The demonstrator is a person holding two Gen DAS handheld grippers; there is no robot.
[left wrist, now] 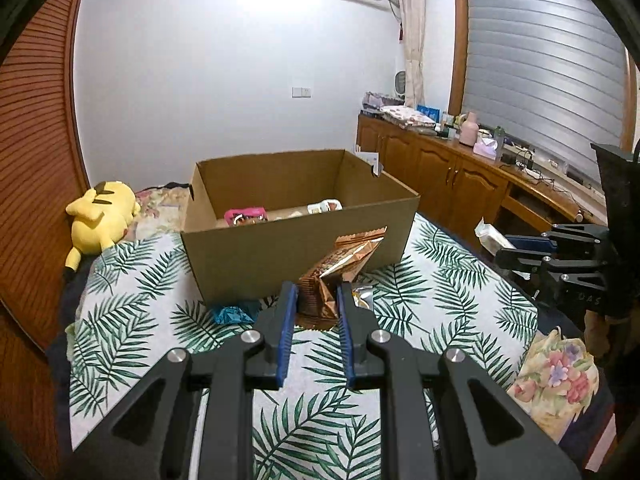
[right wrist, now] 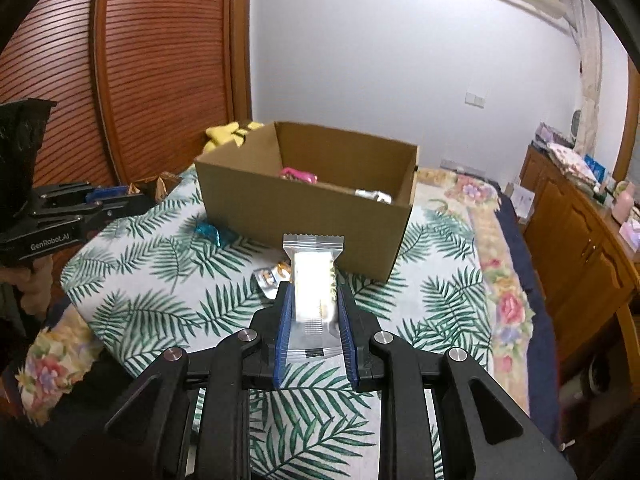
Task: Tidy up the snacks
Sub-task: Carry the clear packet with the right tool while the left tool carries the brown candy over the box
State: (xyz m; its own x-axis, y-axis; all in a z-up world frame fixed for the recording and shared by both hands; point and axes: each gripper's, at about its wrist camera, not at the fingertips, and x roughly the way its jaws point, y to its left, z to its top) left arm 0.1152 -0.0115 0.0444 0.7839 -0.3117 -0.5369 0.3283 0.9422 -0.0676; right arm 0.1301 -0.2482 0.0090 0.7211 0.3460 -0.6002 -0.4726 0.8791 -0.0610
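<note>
An open cardboard box [left wrist: 280, 256] [right wrist: 304, 204] stands on a leaf-print bed cover. Inside lie a pink packet [left wrist: 245, 215] [right wrist: 298, 175] and a silver-white packet [left wrist: 325, 206] [right wrist: 374, 196]. My left gripper [left wrist: 318, 294] is shut on a brown-copper snack packet [left wrist: 340, 268], held above the cover in front of the box. My right gripper [right wrist: 314, 298] is shut on a clear-wrapped white snack bar [right wrist: 312, 280], held in front of the box. A blue wrapper [left wrist: 234, 314] [right wrist: 212, 232] and a small silver packet [right wrist: 270, 278] [left wrist: 362, 296] lie on the cover by the box.
A yellow plush toy [left wrist: 100, 220] lies left of the box by a slatted wooden wardrobe [right wrist: 120, 60]. A wooden sideboard [left wrist: 460, 172] with clutter runs along the right wall. The right gripper shows at the left wrist view's right edge [left wrist: 560, 264]. A floral quilt [right wrist: 504, 280] edges the bed.
</note>
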